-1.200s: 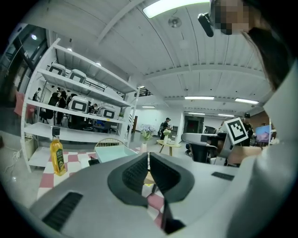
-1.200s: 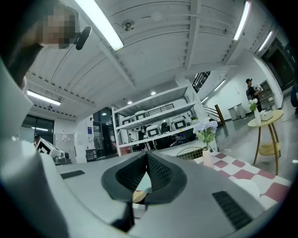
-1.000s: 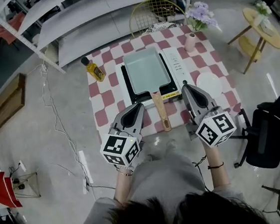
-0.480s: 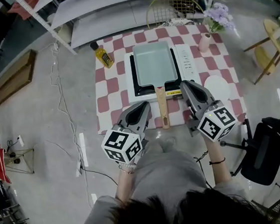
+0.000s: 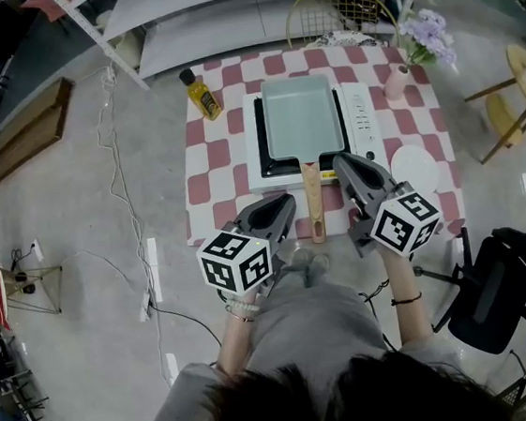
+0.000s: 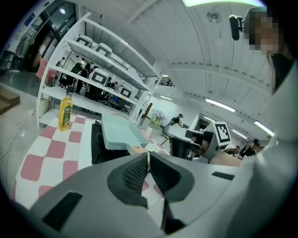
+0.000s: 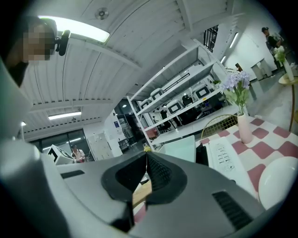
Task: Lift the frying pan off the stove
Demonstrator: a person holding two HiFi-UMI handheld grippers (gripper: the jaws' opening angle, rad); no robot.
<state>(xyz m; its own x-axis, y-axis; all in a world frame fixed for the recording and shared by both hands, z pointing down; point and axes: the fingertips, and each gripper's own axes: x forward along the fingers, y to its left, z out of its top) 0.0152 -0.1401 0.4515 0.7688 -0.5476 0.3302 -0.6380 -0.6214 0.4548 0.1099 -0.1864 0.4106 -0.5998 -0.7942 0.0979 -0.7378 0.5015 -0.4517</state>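
The frying pan (image 5: pixel 302 120) is a rectangular one, pale mint green inside with low straight walls and nothing in it, plus a plain light wooden handle (image 5: pixel 314 204). It's sitting flat on the stove (image 5: pixel 361 118), and the handle sticks out over the stove's near edge toward the person

The stove is a white tabletop unit with a black cooking surface, but the pan covers most of that, so only a dark border shows around it. The control strip on the stove's right side has rows of small print, way too tiny to read in any view

Left gripper (image 5: pixel 288 200) hangs just near-left of the stove and right gripper (image 5: pixel 339 161) just near-right of it, with the handle between them and neither touching it. Both claws are pinched fully closed on nothing; in the left gripper view (image 6: pixel 148 162) and the right gripper view (image 7: pixel 145 160) the ribbed pads meet with no gap

In those two views the gripper bodies cut off the lower half of the pan and most of the handle

An oil bottle (image 5: pixel 200 94) stands far-left of the stove, yellow label unreadable. A pink vase (image 5: pixel 397 81) with purple flowers is far-right of the stove, and a white plate (image 5: pixel 415 164) near-right, partly behind the right gripper
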